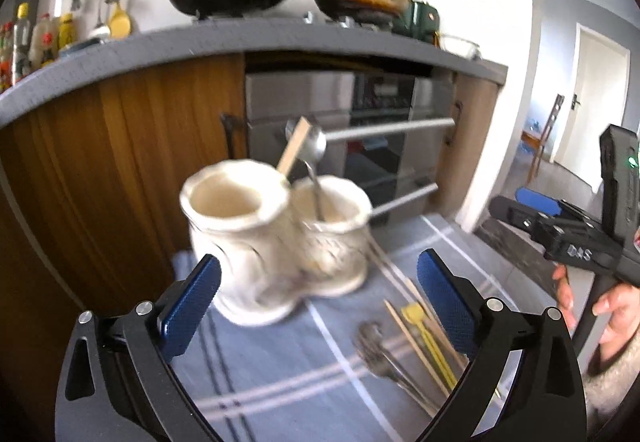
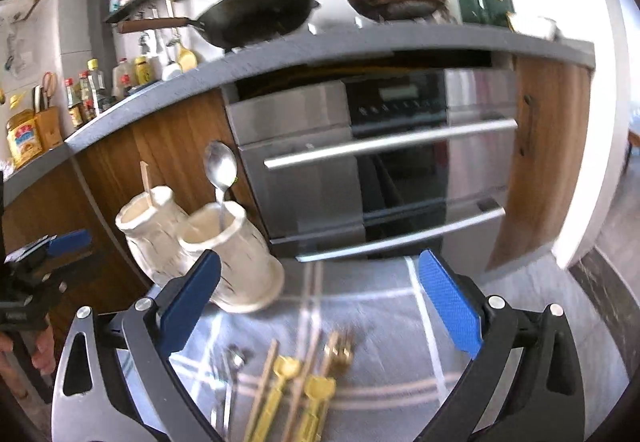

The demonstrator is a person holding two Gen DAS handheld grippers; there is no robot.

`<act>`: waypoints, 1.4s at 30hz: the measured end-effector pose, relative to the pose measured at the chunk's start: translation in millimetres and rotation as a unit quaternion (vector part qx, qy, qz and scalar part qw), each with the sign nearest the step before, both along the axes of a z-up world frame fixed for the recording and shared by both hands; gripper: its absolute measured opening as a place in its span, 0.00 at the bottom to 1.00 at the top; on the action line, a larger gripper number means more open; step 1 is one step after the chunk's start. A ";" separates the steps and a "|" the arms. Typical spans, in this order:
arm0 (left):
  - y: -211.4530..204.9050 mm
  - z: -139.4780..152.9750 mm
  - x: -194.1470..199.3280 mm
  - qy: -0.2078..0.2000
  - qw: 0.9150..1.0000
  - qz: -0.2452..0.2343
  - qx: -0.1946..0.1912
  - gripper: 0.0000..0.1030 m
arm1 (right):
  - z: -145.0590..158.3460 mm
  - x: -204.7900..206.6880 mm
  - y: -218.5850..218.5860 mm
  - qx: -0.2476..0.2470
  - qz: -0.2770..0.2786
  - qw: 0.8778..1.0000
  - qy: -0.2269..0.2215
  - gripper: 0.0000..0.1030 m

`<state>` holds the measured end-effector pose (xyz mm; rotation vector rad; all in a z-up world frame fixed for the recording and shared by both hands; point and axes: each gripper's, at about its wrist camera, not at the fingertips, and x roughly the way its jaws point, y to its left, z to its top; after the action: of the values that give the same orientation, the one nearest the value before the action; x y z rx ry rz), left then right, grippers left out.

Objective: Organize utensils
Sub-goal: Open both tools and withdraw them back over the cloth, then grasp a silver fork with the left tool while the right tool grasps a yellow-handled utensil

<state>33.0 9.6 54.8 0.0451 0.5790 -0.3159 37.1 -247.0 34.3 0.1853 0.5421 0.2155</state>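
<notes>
Two cream ceramic holders [image 1: 276, 242], joined, are standing upright on a blue striped cloth [image 1: 288, 374] on the floor, near the cloth's far edge by the oven [image 1: 360, 145]. Left wrist view: left tongs [image 1: 318, 306] are gaping wide w/ nothing between; a spoon [image 1: 316, 149] and a wooden stick [image 1: 294, 145] are poking out of the holders; loose utensils [image 1: 408, 346] are lying toward the cloth's right edge.

Right wrist view: right tongs [image 2: 318, 306] are also spread, empty, hovering over yellow-handled utensils [image 2: 296, 394] at the cloth's near edge.
</notes>
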 end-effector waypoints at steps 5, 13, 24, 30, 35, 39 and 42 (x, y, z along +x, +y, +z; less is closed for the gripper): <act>-15.1 -34.8 -3.8 0.041 0.999 -0.006 0.007 0.95 | -30.3 -3.2 -8.9 0.001 -0.007 0.999 0.047 0.95; -23.2 -80.2 1.8 0.091 0.996 -0.013 0.012 0.95 | -80.3 -10.1 9.2 -0.042 0.023 0.993 0.107 0.94; -33.3 -112.6 6.7 0.122 0.991 -0.041 0.034 0.92 | -105.1 -10.1 21.9 -0.032 0.064 0.984 0.161 0.59; -30.6 -118.0 17.0 0.145 0.988 -0.053 -0.008 0.69 | -102.9 -12.3 32.7 -0.045 0.083 0.983 0.158 0.48; -38.1 -125.1 22.7 0.147 0.987 -0.058 -0.005 0.53 | -104.1 -10.6 36.2 -0.056 0.086 0.982 0.156 0.42; -42.3 -128.9 26.8 0.150 0.987 -0.060 -0.005 0.41 | -103.9 -8.9 35.3 -0.052 0.087 0.983 0.156 0.40; -44.5 -129.0 27.6 0.151 0.986 -0.063 -0.005 0.36 | -104.5 -7.3 35.7 -0.053 0.087 0.982 0.157 0.40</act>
<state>60.6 -34.9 -74.2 0.0246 0.8779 -0.4523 29.9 -211.2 -70.2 0.0682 0.8823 0.3294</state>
